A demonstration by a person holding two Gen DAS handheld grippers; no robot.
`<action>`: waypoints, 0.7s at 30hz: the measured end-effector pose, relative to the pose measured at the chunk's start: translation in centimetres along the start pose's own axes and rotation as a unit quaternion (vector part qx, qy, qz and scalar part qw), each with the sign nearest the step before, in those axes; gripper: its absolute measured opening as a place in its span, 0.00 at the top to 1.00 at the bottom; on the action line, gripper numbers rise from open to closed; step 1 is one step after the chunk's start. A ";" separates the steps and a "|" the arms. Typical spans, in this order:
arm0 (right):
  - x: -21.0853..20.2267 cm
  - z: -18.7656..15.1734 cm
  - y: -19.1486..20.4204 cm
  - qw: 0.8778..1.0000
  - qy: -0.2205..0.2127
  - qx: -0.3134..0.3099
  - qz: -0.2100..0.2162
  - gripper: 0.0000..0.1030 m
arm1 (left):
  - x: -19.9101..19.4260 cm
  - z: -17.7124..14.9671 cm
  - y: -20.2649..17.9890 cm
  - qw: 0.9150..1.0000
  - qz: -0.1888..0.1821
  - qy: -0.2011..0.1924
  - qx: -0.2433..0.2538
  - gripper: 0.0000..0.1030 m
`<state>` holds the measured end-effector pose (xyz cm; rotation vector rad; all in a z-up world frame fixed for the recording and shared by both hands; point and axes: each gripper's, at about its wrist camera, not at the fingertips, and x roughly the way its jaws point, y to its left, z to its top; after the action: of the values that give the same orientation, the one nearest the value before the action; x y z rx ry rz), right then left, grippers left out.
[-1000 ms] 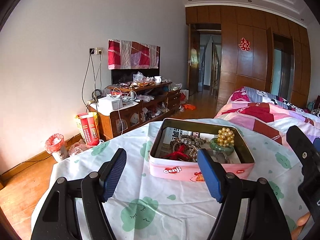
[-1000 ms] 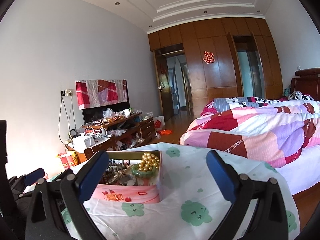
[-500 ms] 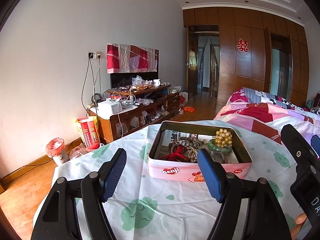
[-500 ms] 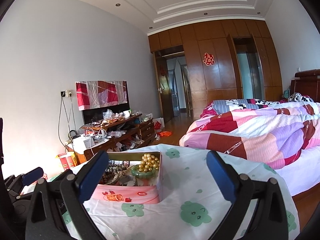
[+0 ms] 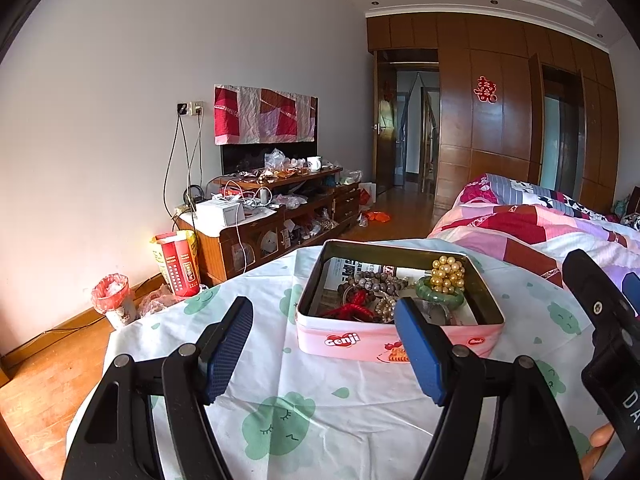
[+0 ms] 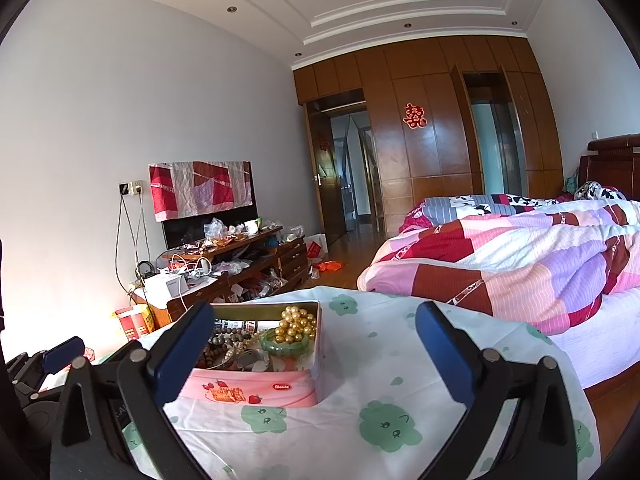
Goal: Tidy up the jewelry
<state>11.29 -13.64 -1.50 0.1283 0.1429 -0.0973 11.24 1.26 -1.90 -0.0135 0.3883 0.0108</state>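
A pink open tin [image 5: 360, 340] stands on a white cloth with green prints [image 5: 280, 432]. It holds a gold bead bracelet [image 5: 448, 274], a green bangle [image 5: 438, 296], brown beads [image 5: 372, 282] and a red cord piece [image 5: 354, 308]. My left gripper [image 5: 324, 346] is open and empty, just in front of the tin. My right gripper [image 6: 314, 354] is open and empty; the tin [image 6: 256, 388] lies behind its left finger, with the gold beads [image 6: 298, 322] and green bangle [image 6: 286, 344] showing. The right gripper's body shows at the right edge of the left wrist view.
A bed with a pink and red quilt [image 6: 520, 256] lies right of the table. A cluttered wooden TV cabinet [image 5: 276, 216] stands against the left wall. A red bin [image 5: 112, 300] and a red carton [image 5: 178, 264] stand on the wooden floor. Wooden wardrobes [image 6: 440, 152] stand at the back.
The left view has drifted slightly, with the tin sitting a little further left and lower in frame. Both grippers stay open and empty.
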 end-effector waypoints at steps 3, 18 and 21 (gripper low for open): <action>0.0 0.0 0.0 1.000 0.000 0.001 0.000 0.00 | 0.0 -0.1 0.0 1.000 0.001 -0.001 -0.001 0.29; 0.0 0.1 -0.1 1.000 0.000 0.001 0.000 0.00 | -0.1 0.0 0.1 1.000 0.001 -0.001 0.000 0.29; 0.0 0.1 -0.1 1.000 0.000 0.001 0.000 0.00 | -0.1 -0.1 0.2 1.000 0.001 0.000 0.000 0.29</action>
<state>11.31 -13.74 -1.44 0.1301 0.1433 -0.0976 11.08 1.44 -1.93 -0.0139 0.3882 0.0124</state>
